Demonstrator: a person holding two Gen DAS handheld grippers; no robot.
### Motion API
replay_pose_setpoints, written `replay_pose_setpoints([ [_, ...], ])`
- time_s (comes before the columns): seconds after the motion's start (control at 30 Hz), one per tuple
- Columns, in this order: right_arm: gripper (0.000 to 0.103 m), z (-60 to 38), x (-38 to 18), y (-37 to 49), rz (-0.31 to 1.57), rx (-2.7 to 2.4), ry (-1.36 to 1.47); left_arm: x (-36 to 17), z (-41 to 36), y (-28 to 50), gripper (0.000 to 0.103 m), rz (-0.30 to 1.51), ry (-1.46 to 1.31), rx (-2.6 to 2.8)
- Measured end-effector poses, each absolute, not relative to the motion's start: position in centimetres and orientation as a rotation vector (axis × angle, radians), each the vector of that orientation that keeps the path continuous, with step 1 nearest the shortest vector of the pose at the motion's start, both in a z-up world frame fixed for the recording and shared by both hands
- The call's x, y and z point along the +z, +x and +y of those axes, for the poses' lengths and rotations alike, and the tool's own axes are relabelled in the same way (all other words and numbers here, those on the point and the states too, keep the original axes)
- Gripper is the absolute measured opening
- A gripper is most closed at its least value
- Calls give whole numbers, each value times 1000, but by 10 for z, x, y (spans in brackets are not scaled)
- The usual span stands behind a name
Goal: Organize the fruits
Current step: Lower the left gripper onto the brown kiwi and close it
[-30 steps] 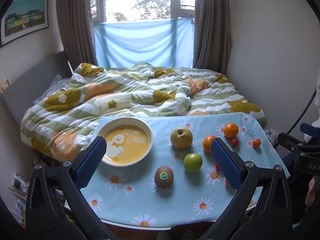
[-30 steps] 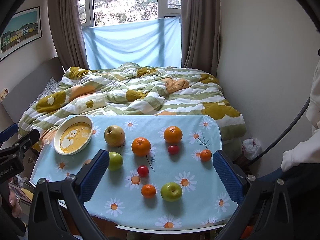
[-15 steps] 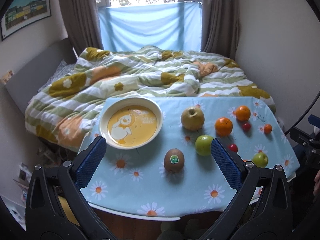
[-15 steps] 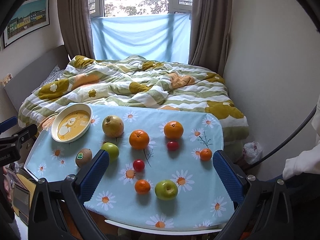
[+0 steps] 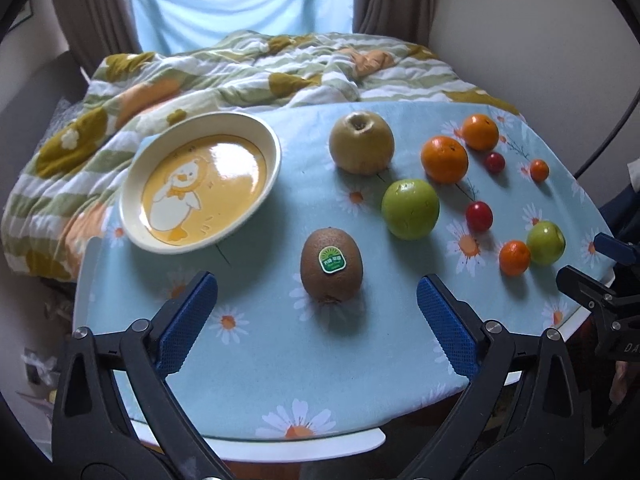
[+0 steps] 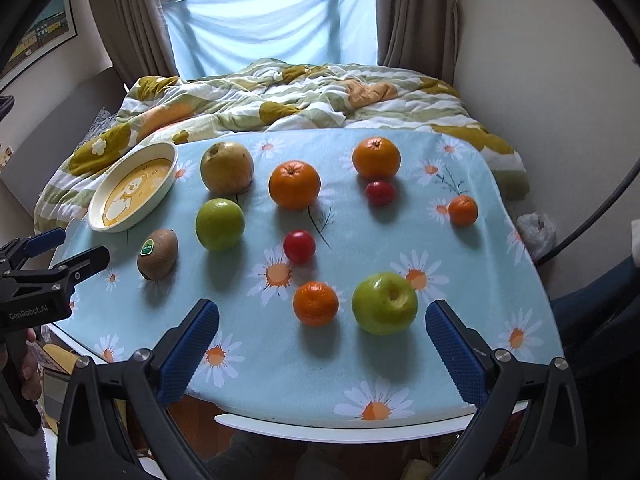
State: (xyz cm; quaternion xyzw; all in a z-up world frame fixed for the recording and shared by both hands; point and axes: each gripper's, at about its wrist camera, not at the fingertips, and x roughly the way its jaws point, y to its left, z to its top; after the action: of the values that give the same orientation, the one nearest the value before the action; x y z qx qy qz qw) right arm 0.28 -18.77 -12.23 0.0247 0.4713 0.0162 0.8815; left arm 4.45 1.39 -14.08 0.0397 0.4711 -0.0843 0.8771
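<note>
Loose fruit lies on a table with a blue daisy cloth. A kiwi with a green sticker sits just ahead of my open, empty left gripper. Behind it are a green apple, a yellow pear and two oranges. An empty yellow duck bowl stands at the far left. My right gripper is open and empty, with a small mandarin and a second green apple just ahead of it. Two red tomatoes lie among the fruit.
A bed with a striped floral quilt lies right behind the table. A wall runs along the right. The table's white front edge is close below both grippers. The left gripper shows at the left in the right wrist view.
Both grippers have moved forward and down toward the table, so the fruit looks larger. The kiwi now sits close before the left gripper. No fruit has moved.
</note>
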Motion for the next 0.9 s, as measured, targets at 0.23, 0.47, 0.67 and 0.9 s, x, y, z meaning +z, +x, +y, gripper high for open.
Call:
replay_pose_setpoints([
  [0.23, 101, -176, -156, 6, 1036, -47, 112, -175, 9, 69, 100, 1065, 98, -289],
  [0.47, 85, -171, -179, 9, 1065, -101, 160, -200, 5, 91, 82, 1142, 104, -362],
  [0.67, 70, -162, -191, 17, 1084, -109, 157, -212, 8, 100, 69, 1177, 73, -388],
  [0.9, 67, -161, -192, 23, 1083, -125, 133, -211, 7, 103, 57, 1171, 81, -385],
])
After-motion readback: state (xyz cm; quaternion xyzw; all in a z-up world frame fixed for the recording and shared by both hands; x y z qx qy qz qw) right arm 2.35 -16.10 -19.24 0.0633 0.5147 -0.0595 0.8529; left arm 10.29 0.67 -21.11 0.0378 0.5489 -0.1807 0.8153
